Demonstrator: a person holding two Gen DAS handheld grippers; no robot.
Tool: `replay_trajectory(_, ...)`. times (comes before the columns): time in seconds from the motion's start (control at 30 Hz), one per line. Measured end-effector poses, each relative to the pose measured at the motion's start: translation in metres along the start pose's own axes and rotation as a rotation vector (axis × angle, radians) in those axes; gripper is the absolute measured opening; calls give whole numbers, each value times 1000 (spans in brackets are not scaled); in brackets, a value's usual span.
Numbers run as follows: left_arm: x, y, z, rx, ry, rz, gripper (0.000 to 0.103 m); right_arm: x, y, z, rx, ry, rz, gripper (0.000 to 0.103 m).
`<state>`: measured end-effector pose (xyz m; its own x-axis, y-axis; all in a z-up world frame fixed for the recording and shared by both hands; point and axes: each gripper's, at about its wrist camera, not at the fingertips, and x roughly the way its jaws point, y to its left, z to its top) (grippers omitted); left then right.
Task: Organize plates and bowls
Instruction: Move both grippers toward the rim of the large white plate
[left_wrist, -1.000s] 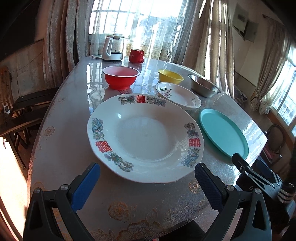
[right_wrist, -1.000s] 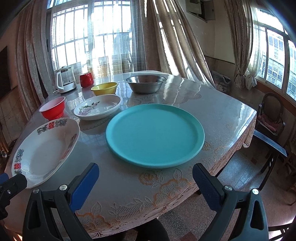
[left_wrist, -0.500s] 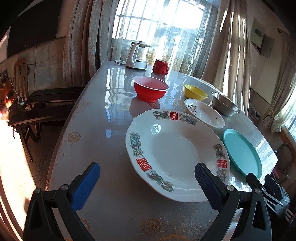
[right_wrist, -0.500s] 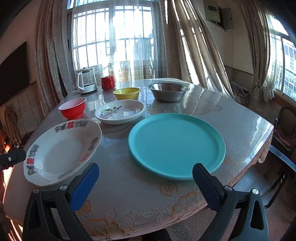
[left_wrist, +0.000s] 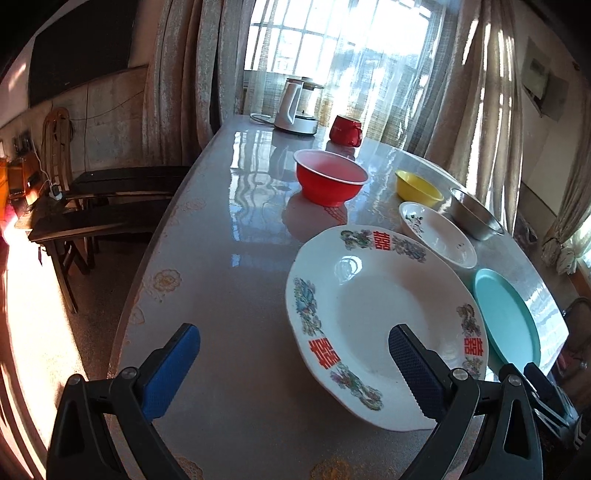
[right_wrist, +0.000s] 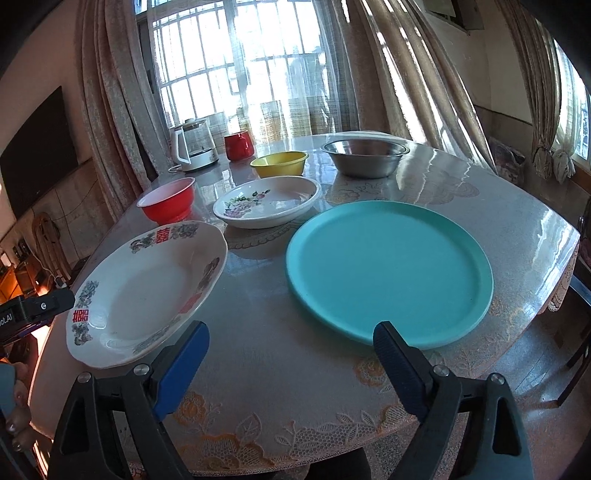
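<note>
Glossy table (right_wrist: 480, 206); shiny metal bowl (right_wrist: 365, 158)

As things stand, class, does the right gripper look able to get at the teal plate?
Probably yes. The right gripper faces the teal plate, its jaws closing on nothing, with only bare table between. The large white plate lies off to the side.

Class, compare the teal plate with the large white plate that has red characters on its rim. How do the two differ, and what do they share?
The teal plate is one plain colour; the large white plate carries red characters and floral patterns round its rim. The teal plate is nearly flat with a low lip; the white plate dips into a deeper well with a broad, wavy-edged rim. Both lie empty, right side up, side by side and apart at the near end of the table.
</note>
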<state>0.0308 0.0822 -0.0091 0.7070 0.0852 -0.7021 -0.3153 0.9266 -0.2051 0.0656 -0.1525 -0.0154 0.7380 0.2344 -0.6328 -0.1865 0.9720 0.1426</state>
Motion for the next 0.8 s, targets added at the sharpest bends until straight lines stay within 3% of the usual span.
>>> replay_trajectory(0.13,13,11,5,-48,53,-41,103,8,5,8,2,10,79,90)
replay_trajectory(0.27,16,19,5,-96,16,-67,103,21,8,21,40,14,159,90)
replay_trajectory(0.37,15,18,6,-71,-20,-82,103,32,12,29,56,16,211,88)
replay_trajectory(0.5,19,10,7,3,-15,-104,103,44,24,35,19,28,235,78)
replay_trajectory(0.6,24,12,9,-16,7,-139,103,55,31,38,4,53,262,69)
replay_trajectory(0.73,33,16,9,-63,46,-187,100,72,31,43,36,106,308,65)
replay_trajectory(0.8,37,16,9,-75,67,-212,93,78,33,45,35,121,324,61)
